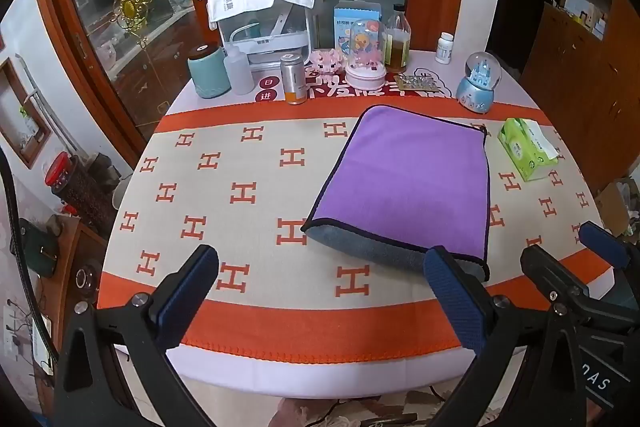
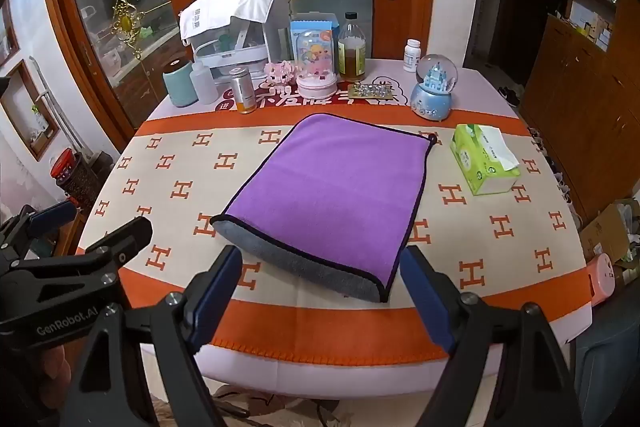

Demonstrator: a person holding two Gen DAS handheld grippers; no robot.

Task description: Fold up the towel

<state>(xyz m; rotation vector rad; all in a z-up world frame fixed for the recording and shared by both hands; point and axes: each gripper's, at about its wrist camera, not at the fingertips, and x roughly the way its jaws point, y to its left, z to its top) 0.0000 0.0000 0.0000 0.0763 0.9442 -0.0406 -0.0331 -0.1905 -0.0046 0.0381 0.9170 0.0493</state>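
Note:
A purple towel [image 1: 404,179] with a grey underside and dark trim lies folded on the orange and cream tablecloth [image 1: 240,187]. Its grey folded edge faces me. It also shows in the right wrist view [image 2: 332,187]. My left gripper [image 1: 320,267] is open and empty, above the table's near edge, left of the towel's near edge. My right gripper [image 2: 322,267] is open and empty, just in front of the towel's grey fold. The right gripper's fingers [image 1: 600,247] show at the right edge of the left wrist view. The left gripper [image 2: 92,223] shows at the left of the right wrist view.
A green tissue pack [image 2: 484,159] lies right of the towel. At the back stand a snow globe [image 2: 434,87], a bottle [image 2: 352,47], a pink dome toy [image 2: 316,67], a can [image 2: 244,89], a teal jar [image 2: 180,83] and a covered white appliance [image 2: 236,27].

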